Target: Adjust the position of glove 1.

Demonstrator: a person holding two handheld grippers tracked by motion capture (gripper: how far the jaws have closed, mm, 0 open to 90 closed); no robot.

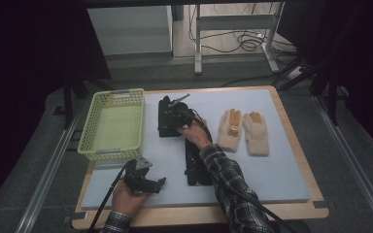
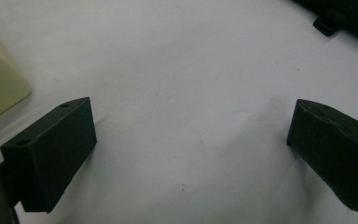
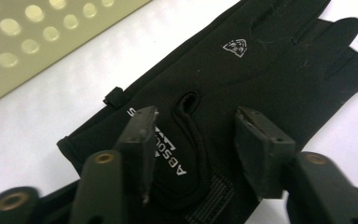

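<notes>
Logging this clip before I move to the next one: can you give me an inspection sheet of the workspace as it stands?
Surface: pale grey mat on a wood-edged board; no spills seen.
Job's things: black glove lies flat beside the yellow perforated basket; a second black glove lies nearer the person.
Clutter: pair of cream knit gloves with orange fingertips, to the right.
Grippers: right tongs hover over the black glove's cuff, jaws apart, not pressing it; left tongs open over bare mat.
Cables: one trails from each gripper; more lie on the floor beyond the table.
Surroundings: dark room, metal stand legs behind.
</notes>
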